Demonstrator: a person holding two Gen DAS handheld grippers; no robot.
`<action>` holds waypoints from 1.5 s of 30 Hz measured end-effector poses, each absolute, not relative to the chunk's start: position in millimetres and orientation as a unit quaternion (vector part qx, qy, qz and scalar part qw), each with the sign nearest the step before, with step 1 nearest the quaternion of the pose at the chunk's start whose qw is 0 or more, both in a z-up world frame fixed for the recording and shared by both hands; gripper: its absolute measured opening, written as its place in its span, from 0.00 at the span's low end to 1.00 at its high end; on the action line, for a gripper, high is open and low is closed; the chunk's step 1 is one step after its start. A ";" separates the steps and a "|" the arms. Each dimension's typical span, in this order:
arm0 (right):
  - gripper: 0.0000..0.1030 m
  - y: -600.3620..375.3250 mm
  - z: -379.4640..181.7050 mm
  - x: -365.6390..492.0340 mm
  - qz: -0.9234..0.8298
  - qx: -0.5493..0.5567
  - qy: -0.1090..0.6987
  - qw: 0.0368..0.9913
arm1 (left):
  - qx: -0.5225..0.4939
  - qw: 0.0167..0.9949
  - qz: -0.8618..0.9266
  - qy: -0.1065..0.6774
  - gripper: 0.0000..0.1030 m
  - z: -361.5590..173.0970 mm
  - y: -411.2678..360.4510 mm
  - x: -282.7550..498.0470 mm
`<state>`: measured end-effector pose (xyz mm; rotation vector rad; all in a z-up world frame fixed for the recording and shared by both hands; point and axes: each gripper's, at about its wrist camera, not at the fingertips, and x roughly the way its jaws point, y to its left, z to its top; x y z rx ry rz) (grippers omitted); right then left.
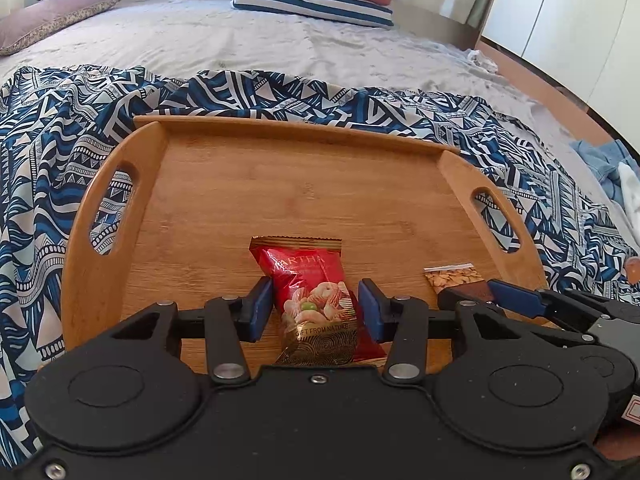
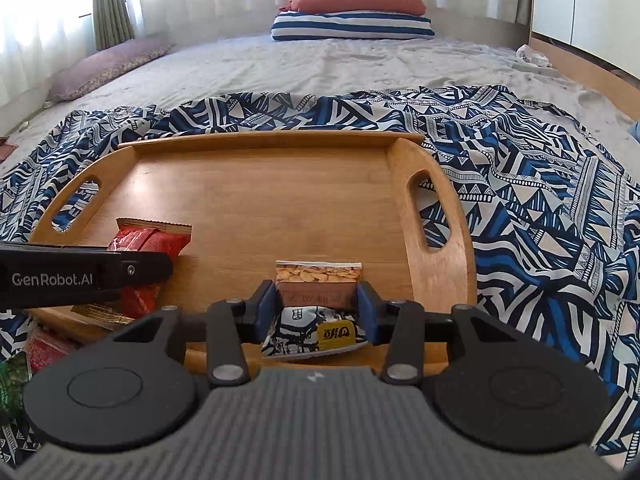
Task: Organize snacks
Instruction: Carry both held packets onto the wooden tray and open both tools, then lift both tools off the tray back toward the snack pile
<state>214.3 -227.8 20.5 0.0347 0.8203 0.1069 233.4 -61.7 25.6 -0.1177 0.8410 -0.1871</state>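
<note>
A wooden tray (image 1: 240,184) with two handle slots lies on a blue patterned cloth on the bed; it also shows in the right wrist view (image 2: 260,200). My left gripper (image 1: 316,310) is open, its blue pads either side of a red nut snack packet (image 1: 312,292) lying on the tray's near part, with small gaps showing. My right gripper (image 2: 316,308) is shut on a brown-and-white peanut packet (image 2: 316,300) at the tray's near right edge. That packet (image 1: 452,276) and the right gripper (image 1: 520,296) also show in the left wrist view. The red packet (image 2: 148,244) shows left in the right wrist view.
The patterned cloth (image 2: 520,168) spreads around the tray on a grey bed. Pillows (image 2: 352,12) lie at the far end. More snack packets, red and green (image 2: 24,360), lie off the tray at the near left. A wardrobe (image 1: 560,8) stands at the right.
</note>
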 end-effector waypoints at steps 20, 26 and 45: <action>0.63 -226.8 21.6 215.7 0.056 0.023 0.397 0.916 | -0.052 0.906 -0.090 0.411 0.50 28.0 -60.3 232.3; 0.69 -224.9 30.2 207.3 0.062 0.021 0.392 0.918 | -0.041 0.916 -0.097 0.388 0.70 43.3 -57.5 217.2; 0.94 -223.4 68.6 160.0 0.066 0.024 0.353 0.933 | -0.039 0.945 -0.120 0.302 1.00 91.4 -19.2 132.3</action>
